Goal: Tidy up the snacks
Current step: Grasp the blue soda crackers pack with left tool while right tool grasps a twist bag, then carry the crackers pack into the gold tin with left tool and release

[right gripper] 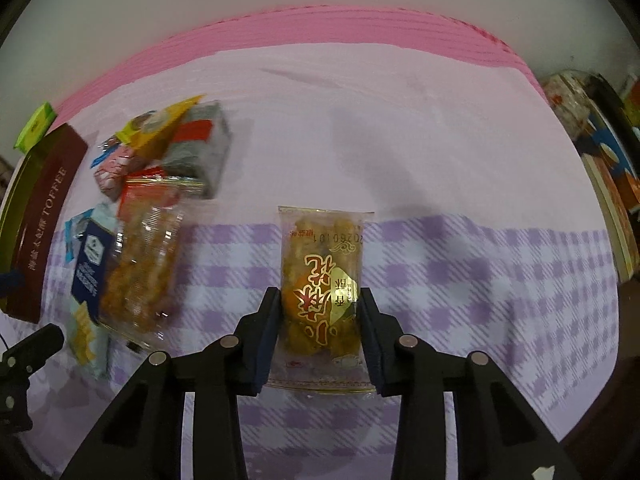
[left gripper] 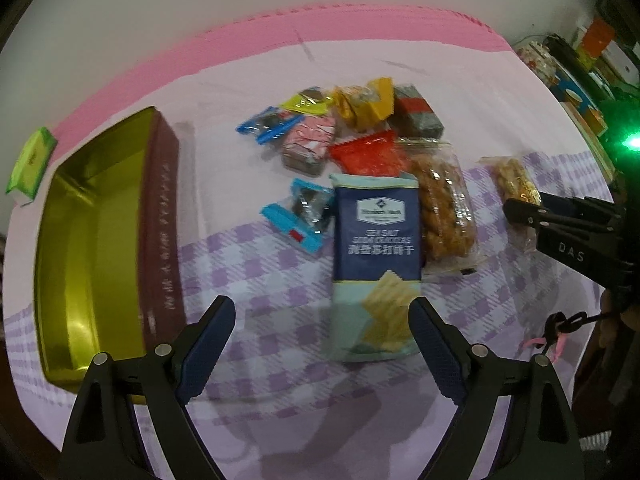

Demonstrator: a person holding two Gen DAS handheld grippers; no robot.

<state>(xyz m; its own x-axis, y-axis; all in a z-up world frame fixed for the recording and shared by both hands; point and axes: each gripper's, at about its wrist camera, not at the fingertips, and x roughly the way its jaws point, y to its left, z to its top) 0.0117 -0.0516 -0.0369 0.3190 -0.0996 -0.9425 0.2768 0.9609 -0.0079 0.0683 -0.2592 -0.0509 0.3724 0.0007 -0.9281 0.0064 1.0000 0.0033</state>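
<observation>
From the left wrist, the left gripper is hanging released above the checked cloth, just beside the cracker packet; the gold tin is sitting further left. From the right wrist, the right gripper is clenching the clear fried-twist packet on the cloth.

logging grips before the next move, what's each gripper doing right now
left gripper: open, holding nothing, above the cracker pack.
right gripper: shut on the twist snack pack.
</observation>
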